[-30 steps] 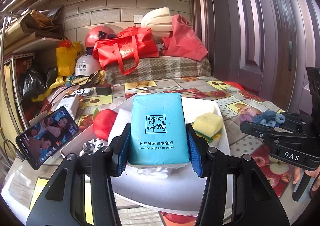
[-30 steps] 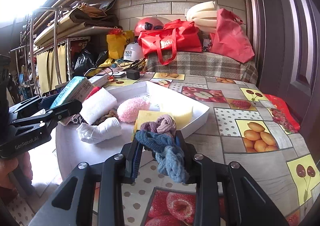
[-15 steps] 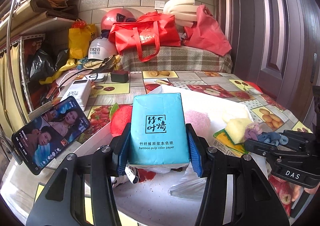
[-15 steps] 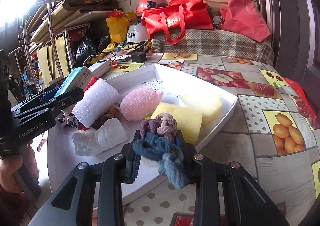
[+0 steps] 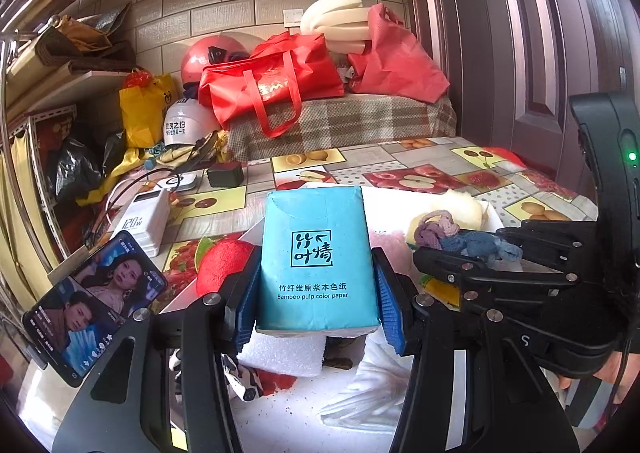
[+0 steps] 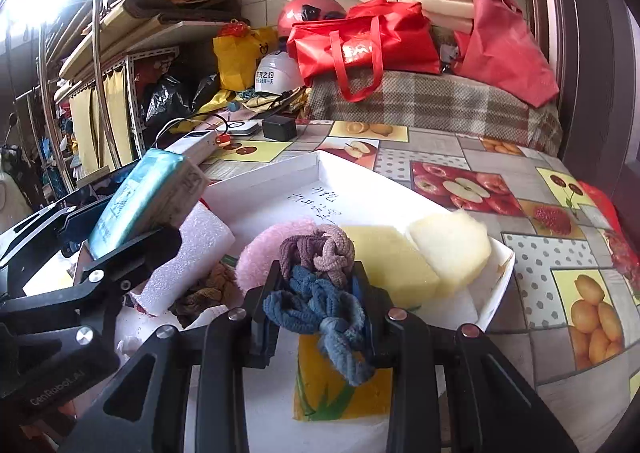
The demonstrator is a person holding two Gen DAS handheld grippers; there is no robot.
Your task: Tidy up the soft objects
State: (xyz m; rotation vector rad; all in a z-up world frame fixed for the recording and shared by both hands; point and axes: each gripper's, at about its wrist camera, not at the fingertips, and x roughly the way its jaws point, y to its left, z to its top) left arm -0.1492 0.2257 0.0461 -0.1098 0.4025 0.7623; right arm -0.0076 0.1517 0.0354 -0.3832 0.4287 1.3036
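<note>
Left gripper (image 5: pixel 316 293): pads pinching one turquoise plastic-wrapped pack of tissue paper (image 5: pixel 318 257), held above the near-left part of the shallow white tray (image 6: pixel 320 169). Right gripper (image 6: pixel 316 305): pressed onto one knotted blue and mauve cloth rope (image 6: pixel 320 285), over the tray's near middle. In tray, counted: one pink fluffy puff (image 6: pixel 260 253), one yellow sponge block (image 6: pixel 392 257), one cream sponge block (image 6: pixel 450 245), one white foam block (image 6: pixel 188 265); other small pieces unclear. Risk, judged: the two grippers sit close together, so they may collide; the dangling rope may snag or drop outside the tray.
</note>
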